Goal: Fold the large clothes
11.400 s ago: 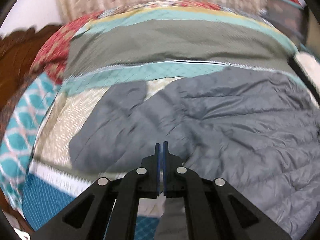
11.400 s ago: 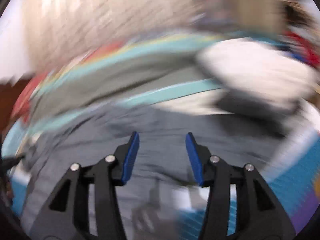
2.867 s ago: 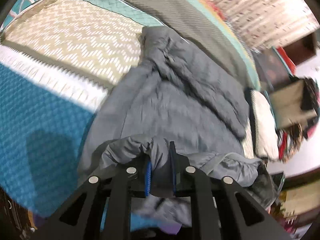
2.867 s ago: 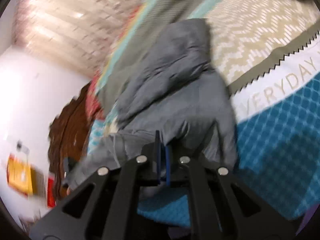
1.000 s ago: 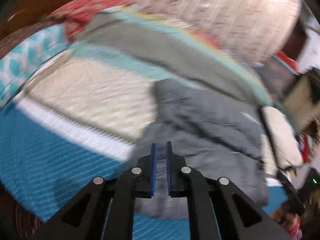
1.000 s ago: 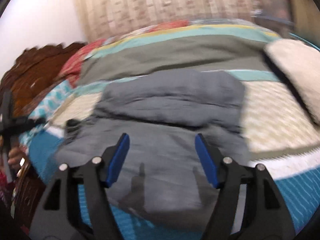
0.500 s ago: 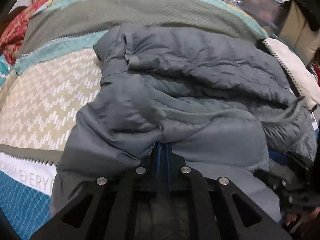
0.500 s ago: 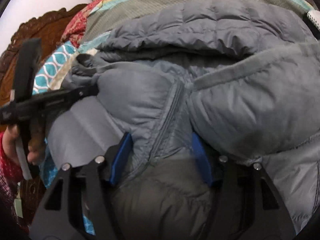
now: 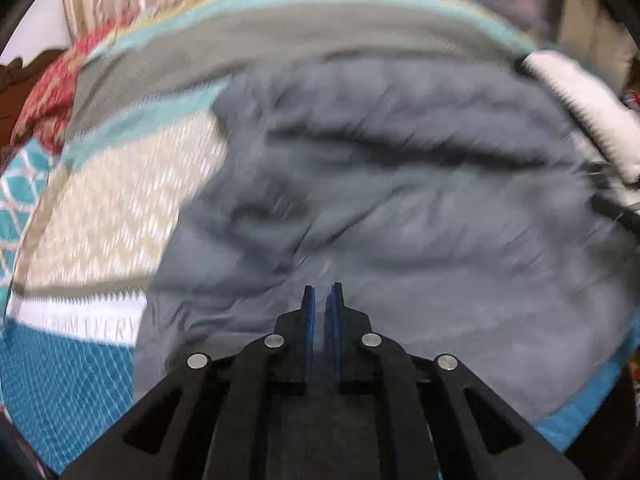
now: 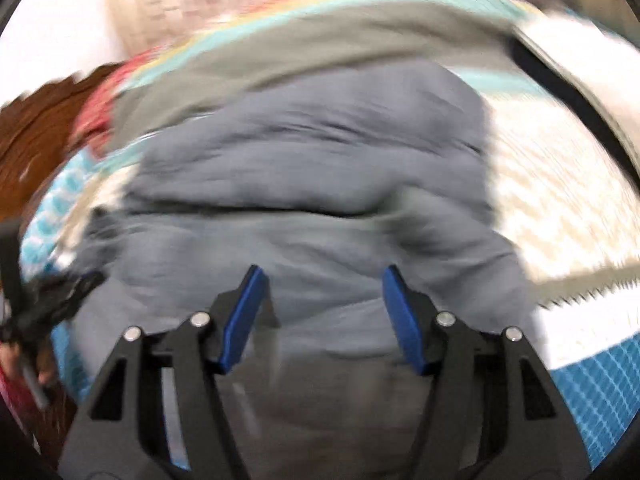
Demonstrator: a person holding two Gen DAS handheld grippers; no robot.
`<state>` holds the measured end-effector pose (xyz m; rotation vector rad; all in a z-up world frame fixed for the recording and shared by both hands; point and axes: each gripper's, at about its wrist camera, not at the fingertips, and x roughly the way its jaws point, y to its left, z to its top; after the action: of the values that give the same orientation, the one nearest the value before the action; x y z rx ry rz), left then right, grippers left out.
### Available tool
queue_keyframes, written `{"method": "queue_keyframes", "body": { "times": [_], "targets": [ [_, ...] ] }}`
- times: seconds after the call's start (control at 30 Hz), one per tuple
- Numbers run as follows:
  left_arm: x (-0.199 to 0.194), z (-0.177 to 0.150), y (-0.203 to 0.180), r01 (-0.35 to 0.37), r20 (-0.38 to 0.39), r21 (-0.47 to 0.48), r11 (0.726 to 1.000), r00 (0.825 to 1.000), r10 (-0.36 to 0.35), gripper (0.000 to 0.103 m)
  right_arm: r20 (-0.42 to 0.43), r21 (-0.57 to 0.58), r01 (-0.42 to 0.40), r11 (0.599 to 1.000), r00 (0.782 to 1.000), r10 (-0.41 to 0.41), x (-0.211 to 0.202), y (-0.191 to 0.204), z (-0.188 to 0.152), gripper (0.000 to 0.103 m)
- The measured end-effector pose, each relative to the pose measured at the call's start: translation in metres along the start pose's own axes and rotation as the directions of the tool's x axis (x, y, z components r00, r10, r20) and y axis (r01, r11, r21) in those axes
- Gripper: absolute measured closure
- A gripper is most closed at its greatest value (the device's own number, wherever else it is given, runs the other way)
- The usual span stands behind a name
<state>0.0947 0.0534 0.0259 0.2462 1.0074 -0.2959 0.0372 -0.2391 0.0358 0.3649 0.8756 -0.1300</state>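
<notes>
No legible writing is offered by the blurred bedspread (image 9: 100, 208) under the grey puffer jacket (image 9: 400, 200); the left tool (image 9: 321, 300) is nearly closed and empty, the right tool (image 10: 322, 280) wide and empty.

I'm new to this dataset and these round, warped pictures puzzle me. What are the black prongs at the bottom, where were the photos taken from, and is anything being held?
A person holds a two-finger tool in each hand; each carries a wide-angle camera looking along its fingers. One picture looks past the left gripper, jaws nearly together with nothing visible between them. The other looks past the right gripper, jaws apart, empty. Below both lies a grey puffer jacket, partly folded, on a patterned bedspread. Both pictures are blurred.
</notes>
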Motion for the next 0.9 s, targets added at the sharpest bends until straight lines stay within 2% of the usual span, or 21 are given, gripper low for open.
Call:
{"method": "queue_keyframes", "body": {
  "times": [0.03,0.07,0.13,0.23,0.27,0.33,0.47,0.53,0.6,0.67,0.8,0.9],
  "targets": [
    [0.004,-0.003,0.004,0.028,0.0,-0.011,1.0,1.0,-0.028,0.06,-0.023,0.051,-0.019,0.999,1.0,0.02,0.007,-0.013,-0.001,0.051],
    [0.005,-0.005,0.008,0.04,0.005,-0.014,0.999,0.999,-0.04,0.06,-0.011,0.151,-0.114,0.982,0.993,0.116,0.009,-0.035,-0.004,0.054],
    [0.007,-0.006,0.006,0.033,0.004,-0.006,0.999,0.999,-0.033,0.06,0.003,0.238,-0.179,0.955,0.983,0.183,0.008,-0.051,-0.006,0.058],
    [0.002,-0.004,-0.002,-0.017,-0.001,0.027,1.0,1.0,0.017,0.06,-0.008,0.215,-0.151,0.965,0.988,0.156,0.001,-0.044,-0.004,0.058],
    [-0.001,-0.003,-0.002,-0.019,-0.005,0.018,1.0,1.0,0.019,0.06,0.005,0.218,-0.141,0.966,0.99,0.144,-0.008,-0.041,-0.004,0.055],
    [-0.015,-0.004,0.002,-0.016,-0.003,-0.025,1.0,1.0,0.016,0.06,0.063,0.221,-0.177,0.959,0.984,0.167,-0.025,-0.039,-0.005,0.053],
    [-0.045,-0.011,0.014,0.009,0.067,-0.093,0.996,0.998,-0.003,0.06,0.138,0.18,-0.236,0.955,0.967,0.213,-0.062,-0.038,-0.024,0.053],
    [-0.05,-0.017,0.022,-0.018,0.081,-0.123,0.992,0.996,0.028,0.06,0.136,0.156,-0.212,0.965,0.972,0.192,-0.073,-0.035,-0.037,0.053],
    [-0.041,-0.022,0.03,-0.057,0.055,-0.152,0.987,0.996,0.066,0.06,0.13,0.156,-0.196,0.968,0.976,0.176,-0.079,-0.039,-0.049,0.053],
    [-0.024,-0.03,0.038,-0.052,0.002,-0.2,0.978,0.999,0.054,0.06,0.113,0.158,-0.164,0.974,0.983,0.147,-0.078,-0.043,-0.064,0.053],
    [-0.003,-0.037,0.042,-0.042,-0.006,-0.198,0.979,0.999,0.042,0.06,0.013,0.19,-0.113,0.975,0.994,0.113,-0.056,-0.055,-0.082,0.056],
    [-0.014,-0.032,0.05,-0.023,-0.02,-0.25,0.968,1.0,0.018,0.06,0.006,0.189,-0.101,0.977,0.995,0.102,-0.056,-0.055,-0.077,0.055]
  ]
}}
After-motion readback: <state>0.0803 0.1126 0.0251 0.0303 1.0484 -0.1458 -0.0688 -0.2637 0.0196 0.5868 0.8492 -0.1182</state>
